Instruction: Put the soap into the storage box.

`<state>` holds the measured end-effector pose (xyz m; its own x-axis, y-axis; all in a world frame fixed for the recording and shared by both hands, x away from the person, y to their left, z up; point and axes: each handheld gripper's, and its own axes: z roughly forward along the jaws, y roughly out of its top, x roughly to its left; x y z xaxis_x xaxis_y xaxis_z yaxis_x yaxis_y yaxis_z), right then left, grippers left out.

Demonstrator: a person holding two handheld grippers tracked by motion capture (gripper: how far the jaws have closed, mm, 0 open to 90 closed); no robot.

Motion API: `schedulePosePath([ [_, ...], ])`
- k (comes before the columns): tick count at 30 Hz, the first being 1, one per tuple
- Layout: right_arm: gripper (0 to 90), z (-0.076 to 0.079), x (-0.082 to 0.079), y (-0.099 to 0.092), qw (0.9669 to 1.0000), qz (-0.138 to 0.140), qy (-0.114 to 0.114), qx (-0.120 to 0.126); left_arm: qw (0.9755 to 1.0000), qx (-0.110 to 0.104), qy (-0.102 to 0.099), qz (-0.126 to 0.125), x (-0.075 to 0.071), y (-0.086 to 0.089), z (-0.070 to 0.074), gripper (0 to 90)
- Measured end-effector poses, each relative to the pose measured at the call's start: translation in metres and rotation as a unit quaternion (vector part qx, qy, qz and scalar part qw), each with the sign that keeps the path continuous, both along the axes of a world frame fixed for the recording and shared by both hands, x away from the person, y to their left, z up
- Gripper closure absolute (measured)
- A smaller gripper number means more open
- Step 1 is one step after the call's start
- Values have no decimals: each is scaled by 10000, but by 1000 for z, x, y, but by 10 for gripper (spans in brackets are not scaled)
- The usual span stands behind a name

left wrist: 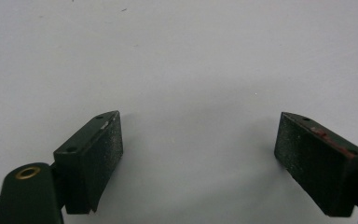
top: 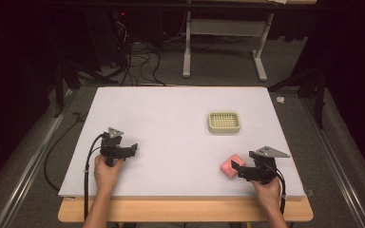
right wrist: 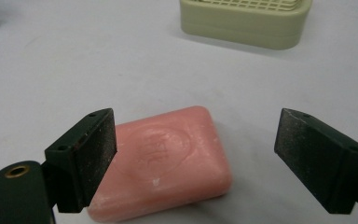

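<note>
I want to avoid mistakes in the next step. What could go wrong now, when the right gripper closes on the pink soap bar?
1. The pink rectangular soap bar lies at an angle between the open jaws of the right gripper, nearer one jaw, so it may turn or slip out as they close.
2. Soap is smooth, so a weak grip could drop it before it reaches the pale green plastic soap dish with a grid top, which stands farther away.

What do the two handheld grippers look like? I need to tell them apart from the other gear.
Both the left gripper and the right gripper are black, each with two blocky jaws faced with rough dark pads. Each carries a grey three-cornered plate on top and trails a black cable. A brass-coloured ring sits near the left jaw. Forearms are bare.
</note>
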<state>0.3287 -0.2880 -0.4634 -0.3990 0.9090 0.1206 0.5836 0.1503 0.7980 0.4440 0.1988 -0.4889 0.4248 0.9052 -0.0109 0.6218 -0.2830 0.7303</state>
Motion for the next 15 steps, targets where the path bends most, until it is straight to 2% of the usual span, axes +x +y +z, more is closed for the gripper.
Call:
schedulePosePath([
  [7,122,-3,0,8,9996,224,23,-144,10000,-1,0,1,0,0,0,157],
  [15,120,-6,-1,16,9991,354,64,-242,10000,-1,0,1,0,0,0,157],
])
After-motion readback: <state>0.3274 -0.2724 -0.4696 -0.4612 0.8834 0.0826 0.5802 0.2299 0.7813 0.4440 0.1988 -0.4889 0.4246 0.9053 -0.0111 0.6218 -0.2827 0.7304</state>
